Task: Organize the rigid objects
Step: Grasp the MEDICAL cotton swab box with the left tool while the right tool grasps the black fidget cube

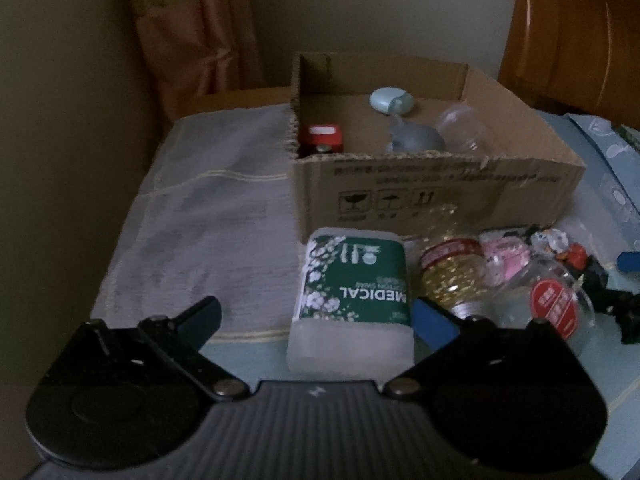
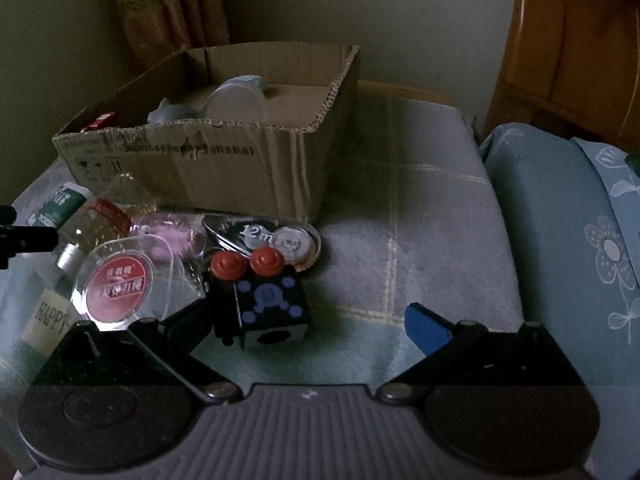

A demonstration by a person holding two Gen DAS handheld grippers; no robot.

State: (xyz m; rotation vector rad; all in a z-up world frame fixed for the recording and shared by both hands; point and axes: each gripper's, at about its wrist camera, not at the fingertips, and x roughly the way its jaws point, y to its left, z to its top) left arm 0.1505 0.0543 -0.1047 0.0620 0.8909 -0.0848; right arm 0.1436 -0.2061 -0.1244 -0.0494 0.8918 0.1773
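Our left gripper (image 1: 316,320) is spread wide, holding nothing; the medical swab box (image 1: 352,300) lies between its fingers, nearer the right one. Our right gripper (image 2: 316,320) is wide open too, empty, w/ the black cube toy (image 2: 264,304) just inside its left finger. Cardboard box (image 1: 440,196) sits beyond both.
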